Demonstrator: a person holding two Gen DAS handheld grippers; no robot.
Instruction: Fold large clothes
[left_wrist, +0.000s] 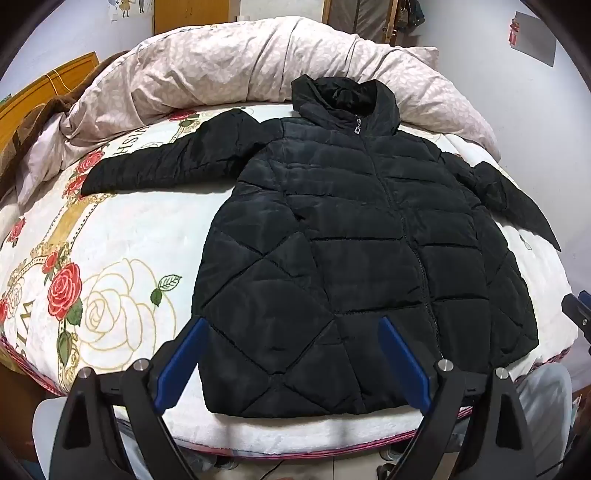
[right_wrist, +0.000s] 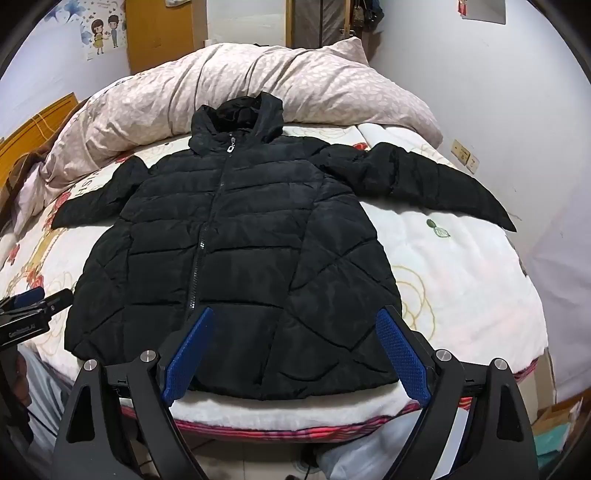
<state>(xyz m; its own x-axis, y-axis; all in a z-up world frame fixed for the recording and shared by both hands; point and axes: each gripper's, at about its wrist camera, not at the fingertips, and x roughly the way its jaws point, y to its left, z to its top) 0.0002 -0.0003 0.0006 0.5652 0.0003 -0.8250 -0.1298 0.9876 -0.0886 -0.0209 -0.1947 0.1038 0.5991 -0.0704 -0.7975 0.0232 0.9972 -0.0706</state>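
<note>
A black quilted jacket (left_wrist: 354, 236) lies spread flat, front up, on a bed covered by a white blanket (left_wrist: 122, 229) printed with red and cream roses. Its zip is closed up to the collar, with a small silver zip pull (left_wrist: 357, 130) near the neck. The hood (left_wrist: 343, 99) rests against a heap of pale pink duvet (left_wrist: 229, 62) bunched along the far side of the bed. Both sleeves are stretched outward: the sleeve on the left of the left wrist view (left_wrist: 166, 158) lies over the rose pattern, and the other sleeve (right_wrist: 436, 184) reaches toward the wall side of the bed. The hem sits close to the near edge of the mattress, just short of the striped pink trim.

The left gripper (left_wrist: 291, 354) hangs above the hem on the jacket's left half, tilted downward, its blue-padded jaws spread wide with nothing between them but air (the fabric below looks untouched). The right gripper (right_wrist: 293, 349) is poised likewise over the hem on the other half, jaws fully apart and holding nothing. Each gripper's tip shows at the edge of the other's view. Light grey fabric at the bottom corners may be the person's trousers, though distortion makes that uncertain.
</note>
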